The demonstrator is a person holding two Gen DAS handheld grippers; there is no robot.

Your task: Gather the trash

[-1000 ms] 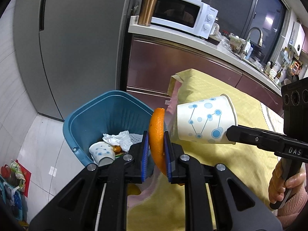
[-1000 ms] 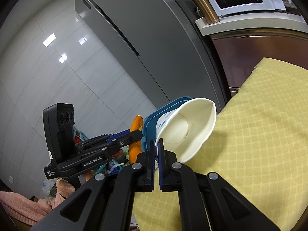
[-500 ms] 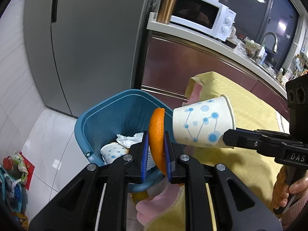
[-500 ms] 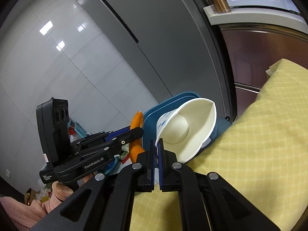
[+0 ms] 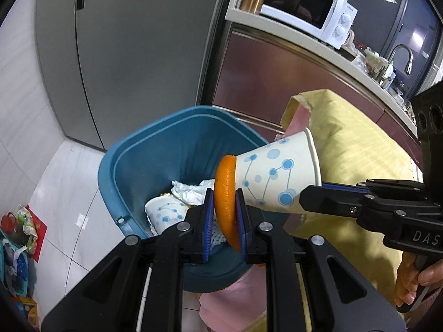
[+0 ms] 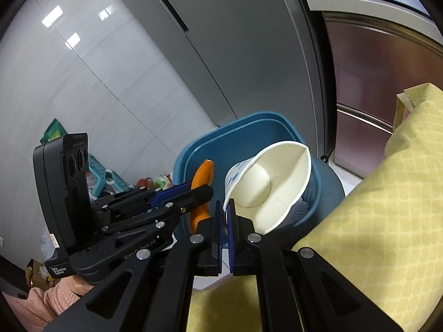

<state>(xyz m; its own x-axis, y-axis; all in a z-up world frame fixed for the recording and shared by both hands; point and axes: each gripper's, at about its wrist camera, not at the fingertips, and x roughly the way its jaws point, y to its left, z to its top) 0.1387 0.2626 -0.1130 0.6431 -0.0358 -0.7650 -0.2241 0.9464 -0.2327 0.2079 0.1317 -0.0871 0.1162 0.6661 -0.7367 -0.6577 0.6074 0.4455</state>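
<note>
My left gripper (image 5: 224, 207) is shut on a curved piece of orange peel (image 5: 225, 193), held over the front rim of a blue trash bin (image 5: 130, 160). My right gripper (image 6: 227, 213) is shut on the rim of a white paper cup with blue dots (image 6: 271, 182), which lies tilted on its side above the bin (image 6: 249, 132). In the left wrist view that cup (image 5: 277, 177) hangs just right of the peel, pinched by the right gripper (image 5: 310, 196). The left gripper (image 6: 205, 191) and peel (image 6: 203, 177) show left of the cup. Another dotted cup (image 5: 166, 213) and crumpled tissue (image 5: 191, 191) lie inside the bin.
A yellow quilted cloth (image 5: 354, 149) covers the table to the right, with pink lining at its edge. A grey refrigerator (image 5: 133, 49) stands behind the bin. A counter with a white microwave (image 5: 304, 11) and sink tap is beyond. Bags and baskets (image 5: 16, 238) clutter the floor at left.
Both grippers have moved off the table toward the bin and lower, so the peel and the cup now hang over the bin's opening. Both grips are unchanged.
</note>
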